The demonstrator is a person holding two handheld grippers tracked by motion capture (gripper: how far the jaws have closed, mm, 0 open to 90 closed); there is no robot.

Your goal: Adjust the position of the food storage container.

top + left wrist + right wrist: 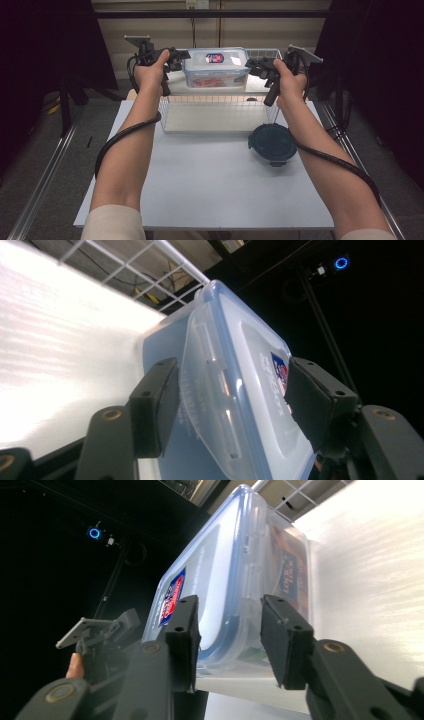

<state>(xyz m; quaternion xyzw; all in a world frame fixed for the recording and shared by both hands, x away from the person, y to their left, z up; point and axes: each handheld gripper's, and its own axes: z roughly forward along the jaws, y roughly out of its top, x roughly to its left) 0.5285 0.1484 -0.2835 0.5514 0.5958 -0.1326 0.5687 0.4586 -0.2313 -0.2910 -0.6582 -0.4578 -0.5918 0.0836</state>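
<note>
Nearest the person, the white table (210, 185) lies bare between the two forearms, a black cable curling along each. Further in, on the right, a round dark container with a latched lid (272, 144) sits on the tabletop just in front of the wire basket (220, 107). Beyond that, held up over the far part of the basket, is a rectangular clear plastic box (216, 67) with a translucent lid edged in blue, a red and blue sticker on top, and something orange-red dimly visible through its wall (what it is cannot be told). The left gripper (172, 59) meets the box at its left end; in the left gripper view its black jaws stand one on either side of the lid's edge flap (220, 390), pressed against the plastic. The right gripper (260, 66) takes the opposite end, and in the right gripper view its jaws straddle the blue-rimmed lid and upper wall (235, 605), clamped onto it.
</note>
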